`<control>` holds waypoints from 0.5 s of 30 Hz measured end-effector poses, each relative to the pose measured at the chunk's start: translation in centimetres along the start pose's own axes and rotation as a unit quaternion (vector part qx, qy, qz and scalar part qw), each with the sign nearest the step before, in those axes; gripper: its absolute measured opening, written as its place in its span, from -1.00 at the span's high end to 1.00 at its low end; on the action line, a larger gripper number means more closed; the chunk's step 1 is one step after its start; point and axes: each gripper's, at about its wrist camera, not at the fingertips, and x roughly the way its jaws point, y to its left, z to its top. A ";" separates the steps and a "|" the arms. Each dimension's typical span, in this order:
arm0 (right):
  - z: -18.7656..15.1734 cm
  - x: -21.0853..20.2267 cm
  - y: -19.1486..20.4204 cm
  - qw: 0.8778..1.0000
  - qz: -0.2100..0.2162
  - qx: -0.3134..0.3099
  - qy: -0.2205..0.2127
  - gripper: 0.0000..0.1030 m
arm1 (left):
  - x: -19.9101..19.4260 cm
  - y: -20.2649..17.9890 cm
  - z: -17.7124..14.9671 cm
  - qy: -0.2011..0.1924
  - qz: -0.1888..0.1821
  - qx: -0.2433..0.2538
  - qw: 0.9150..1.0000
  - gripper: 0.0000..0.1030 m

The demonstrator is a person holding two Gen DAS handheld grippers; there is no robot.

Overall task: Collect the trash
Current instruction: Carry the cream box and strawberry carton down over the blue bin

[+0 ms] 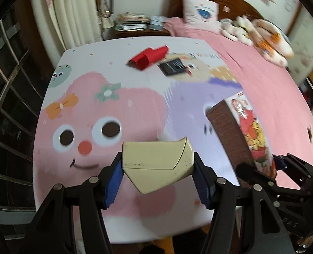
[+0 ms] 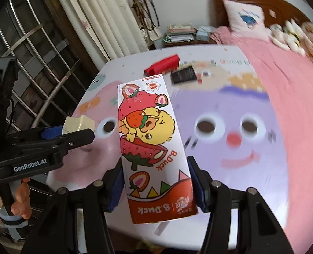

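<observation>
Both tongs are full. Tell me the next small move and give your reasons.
Probably carry both loads off the table toward a bin; none shows in either view. The left tongs clamp the cream box, the right tongs the strawberry carton, so neither can take the red packet or black packet yet.

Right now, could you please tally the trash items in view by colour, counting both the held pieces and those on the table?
Cream: 1, the cream box in the left gripper
Strawberry-print: 1, the carton in the right gripper
Red: 1, the red box
Black: 1, the black packet
Total: 4
</observation>
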 end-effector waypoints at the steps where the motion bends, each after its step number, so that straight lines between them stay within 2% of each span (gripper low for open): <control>1: -1.1 -0.3 0.5 1.000 -0.002 0.006 0.001 -0.07 | -0.3 0.0 -0.9 0.001 -0.003 0.008 1.000 -0.16; 5: -6.2 -1.0 2.7 0.999 -0.011 0.031 0.019 -0.07 | -1.7 0.1 -5.4 0.012 -0.018 0.048 0.999 -0.16; 9: -9.8 -1.3 4.1 0.998 -0.015 0.047 0.040 -0.07 | -2.4 0.0 -9.3 0.025 -0.027 0.074 0.997 -0.16; 15: -14.8 -0.8 4.8 0.995 -0.022 0.060 0.081 -0.07 | -1.4 -0.4 -13.8 0.055 -0.040 0.080 0.994 -0.16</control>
